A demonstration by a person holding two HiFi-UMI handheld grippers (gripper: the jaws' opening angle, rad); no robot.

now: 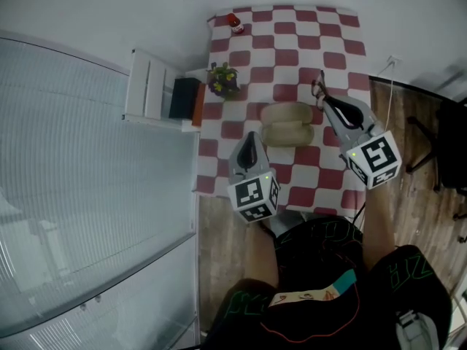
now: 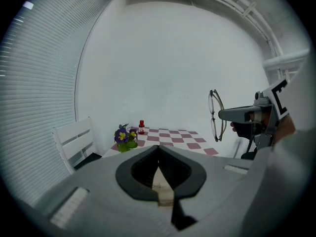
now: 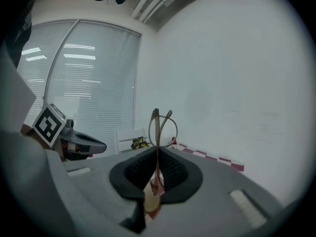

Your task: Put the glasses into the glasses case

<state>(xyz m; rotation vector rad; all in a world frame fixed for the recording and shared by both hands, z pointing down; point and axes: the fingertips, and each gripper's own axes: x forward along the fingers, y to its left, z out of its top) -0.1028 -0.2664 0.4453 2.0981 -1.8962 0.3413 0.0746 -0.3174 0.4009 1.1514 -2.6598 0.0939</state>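
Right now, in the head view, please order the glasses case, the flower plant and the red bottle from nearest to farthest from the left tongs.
1. glasses case, just right of the left tongs.
2. flower plant, farther up the table, near its left edge.
3. red bottle, at the far left corner.

Cover: a red-and-white checked cloth spread over the surface (image 1: 292, 42).
Near middle: an open beige soft glasses case (image 1: 287, 124), lying flat.
Left edge: a small pot of purple and yellow flowers (image 1: 222, 79).
Far left corner: a little red bottle (image 1: 236, 23), upright.
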